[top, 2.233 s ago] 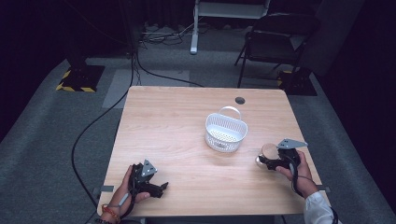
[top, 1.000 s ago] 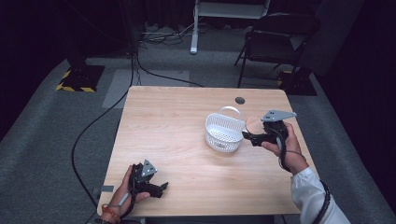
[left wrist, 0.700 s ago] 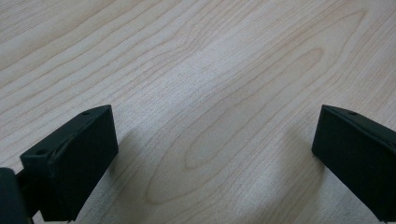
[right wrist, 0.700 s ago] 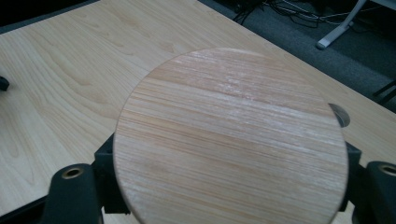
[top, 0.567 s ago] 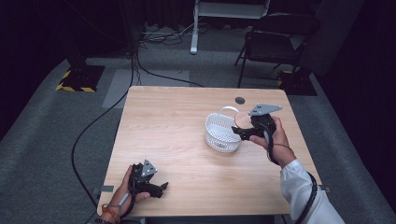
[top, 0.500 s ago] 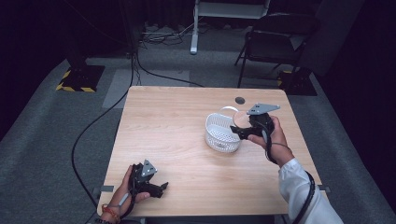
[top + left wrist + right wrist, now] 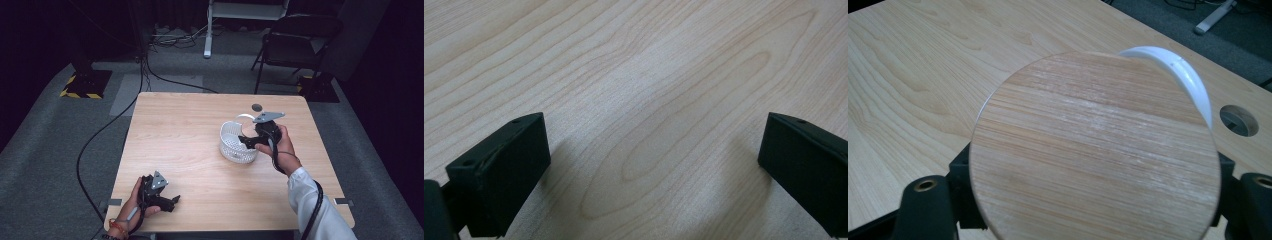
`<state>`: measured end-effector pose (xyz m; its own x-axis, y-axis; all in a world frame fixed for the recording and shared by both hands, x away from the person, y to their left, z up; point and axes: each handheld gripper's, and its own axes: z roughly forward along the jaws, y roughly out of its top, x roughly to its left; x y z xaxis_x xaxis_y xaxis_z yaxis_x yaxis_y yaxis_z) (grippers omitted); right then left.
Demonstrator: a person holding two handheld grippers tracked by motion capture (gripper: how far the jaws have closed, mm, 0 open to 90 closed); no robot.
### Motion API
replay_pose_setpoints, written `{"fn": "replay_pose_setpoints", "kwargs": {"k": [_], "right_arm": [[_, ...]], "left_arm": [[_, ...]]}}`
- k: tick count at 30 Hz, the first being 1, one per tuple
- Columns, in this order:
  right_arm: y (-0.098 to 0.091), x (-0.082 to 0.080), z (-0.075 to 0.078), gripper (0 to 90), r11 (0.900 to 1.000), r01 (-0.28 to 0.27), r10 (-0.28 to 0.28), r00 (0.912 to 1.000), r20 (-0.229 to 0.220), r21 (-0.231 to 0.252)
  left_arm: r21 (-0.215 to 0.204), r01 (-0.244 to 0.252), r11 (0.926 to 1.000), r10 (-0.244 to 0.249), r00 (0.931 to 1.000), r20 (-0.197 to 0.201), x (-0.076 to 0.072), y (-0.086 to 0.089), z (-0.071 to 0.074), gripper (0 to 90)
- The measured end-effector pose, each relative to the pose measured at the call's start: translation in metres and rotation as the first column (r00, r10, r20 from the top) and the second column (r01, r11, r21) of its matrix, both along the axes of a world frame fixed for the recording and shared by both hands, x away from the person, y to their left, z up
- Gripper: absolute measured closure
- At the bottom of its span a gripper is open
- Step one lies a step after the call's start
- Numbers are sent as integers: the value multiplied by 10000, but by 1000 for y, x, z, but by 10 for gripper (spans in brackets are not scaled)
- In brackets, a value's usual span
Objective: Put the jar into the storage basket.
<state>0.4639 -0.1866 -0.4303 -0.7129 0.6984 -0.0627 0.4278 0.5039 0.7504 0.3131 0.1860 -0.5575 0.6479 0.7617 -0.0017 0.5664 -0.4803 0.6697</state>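
Note:
A round wooden disc [image 7: 1095,150] is clamped by its edges in my right gripper [image 7: 1093,200], which is shut on it. In the high view that gripper [image 7: 254,140] hovers over the right side of a white mesh basket [image 7: 232,145], and the disc [image 7: 248,131] shows as a tan patch below the basket's raised handle [image 7: 245,116]. The white handle [image 7: 1178,75] arcs behind the disc in the right gripper view. My left gripper [image 7: 167,202] lies on the table near the front left edge. Its jaws stand wide apart over bare wood [image 7: 654,165] with nothing between them.
The wooden table [image 7: 185,130] has a dark cable hole [image 7: 257,107] behind the basket, seen again as the hole [image 7: 1239,120]. A black chair [image 7: 295,35] and a white stand [image 7: 210,30] are on the floor beyond. A cable [image 7: 100,135] runs off the left.
My right gripper has carried the disc from the table's right front edge up and leftward to the basket, then sunk a little over it. The left gripper has stayed put.

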Motion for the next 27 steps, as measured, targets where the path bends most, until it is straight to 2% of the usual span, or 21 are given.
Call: {"fn": "replay_pose_setpoints", "kwargs": {"k": [13, 18, 27], "right_arm": [[8, 9, -22, 255, 9997, 218, -225, 9983, -547, -140], [9, 14, -31, 255, 9987, 500, -507, 9941, -960, -102], [10, 18, -44, 255, 9954, 889, -928, 9876, -1264, -355]], "left_arm": [[-3, 0, 10000, 0, 10000, 0, 0, 0, 0, 1], [0, 1, 10000, -1, 10000, 1, 0, 0, 0, 1], [0, -1, 10000, 1, 10000, -2, 0, 0, 0, 1]]}}
